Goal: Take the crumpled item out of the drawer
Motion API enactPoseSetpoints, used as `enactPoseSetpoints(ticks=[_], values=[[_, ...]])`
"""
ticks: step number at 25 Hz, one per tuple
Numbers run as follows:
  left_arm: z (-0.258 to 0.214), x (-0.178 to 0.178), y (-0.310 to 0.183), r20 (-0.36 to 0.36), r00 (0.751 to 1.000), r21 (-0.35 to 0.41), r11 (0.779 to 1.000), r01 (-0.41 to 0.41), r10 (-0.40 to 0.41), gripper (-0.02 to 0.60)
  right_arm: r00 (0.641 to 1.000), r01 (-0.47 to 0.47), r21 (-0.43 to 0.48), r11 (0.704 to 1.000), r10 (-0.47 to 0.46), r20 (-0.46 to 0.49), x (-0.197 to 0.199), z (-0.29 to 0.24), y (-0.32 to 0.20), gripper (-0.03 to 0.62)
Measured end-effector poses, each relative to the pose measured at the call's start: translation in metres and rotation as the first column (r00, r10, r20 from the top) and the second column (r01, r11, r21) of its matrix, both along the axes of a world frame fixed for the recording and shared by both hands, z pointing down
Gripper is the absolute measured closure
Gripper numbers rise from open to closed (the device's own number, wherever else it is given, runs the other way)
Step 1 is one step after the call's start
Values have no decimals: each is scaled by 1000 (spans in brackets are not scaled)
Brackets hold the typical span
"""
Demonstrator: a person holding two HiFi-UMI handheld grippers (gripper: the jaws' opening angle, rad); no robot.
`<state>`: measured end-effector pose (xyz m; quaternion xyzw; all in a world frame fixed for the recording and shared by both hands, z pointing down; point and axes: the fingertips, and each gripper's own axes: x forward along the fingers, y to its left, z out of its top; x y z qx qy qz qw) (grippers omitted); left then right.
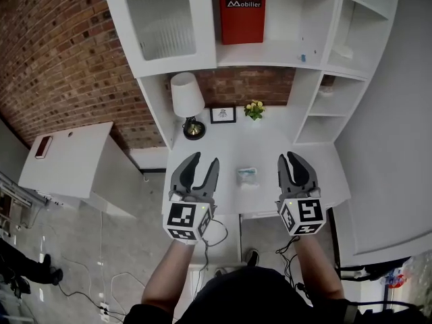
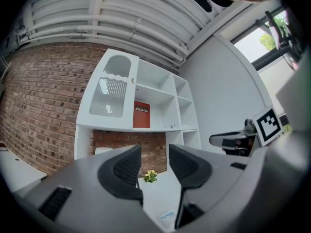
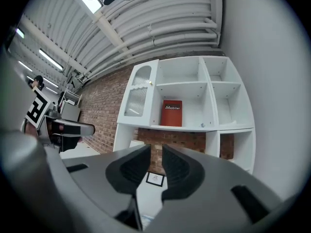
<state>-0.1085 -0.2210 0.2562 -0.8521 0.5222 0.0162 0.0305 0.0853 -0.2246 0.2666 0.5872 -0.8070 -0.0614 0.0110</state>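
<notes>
White shelves against a brick wall stand over a white tabletop. At its far edge are a lamp, a small framed picture and a pot of yellow flowers. A red box stands on a shelf above.

The crumpled item, a pale scrap, appears to lie on the tabletop toward its near edge. From the head view it sits between the two tools. No open drawer can be made out, so it looks to be out of the drawer already.

The left tool is held above the near edge with its jaws apart and nothing between them. The right tool is level with it on the right. Its jaws stand only a narrow gap apart, also with nothing between them.

The main risk is likely the right tool's narrow gap. Brought down as it is, it would probably press or shove the light scrap rather than straddle it. A push toward the person could slide the scrap off the near edge to the floor. Both tools also hang close on either side of it, so a careless sweep by either could flick it away. The lamp, picture and flowers are well apart from both tools and seem in little danger.
</notes>
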Motion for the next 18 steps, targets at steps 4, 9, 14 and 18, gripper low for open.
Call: enactPoseSetpoints(ticks=[4, 9, 14, 18], values=[[-1, 2, 2, -21, 1000, 4, 1000, -11, 11, 408, 1000, -15, 2, 1000, 15, -11, 4, -2, 5, 523], [0, 5, 4, -35, 999, 5, 1000, -21, 21, 408, 1000, -26, -2, 1000, 26, -17, 9, -2, 7, 523], [-1, 6, 4, -39, 999, 8, 1000, -23, 23, 408, 999, -37, -3, 999, 37, -13, 14, -4, 8, 523], [-3, 13, 1, -33, 999, 12, 999, -32, 32, 408, 1000, -30, -11, 999, 30, 5, 14, -3, 7, 523]])
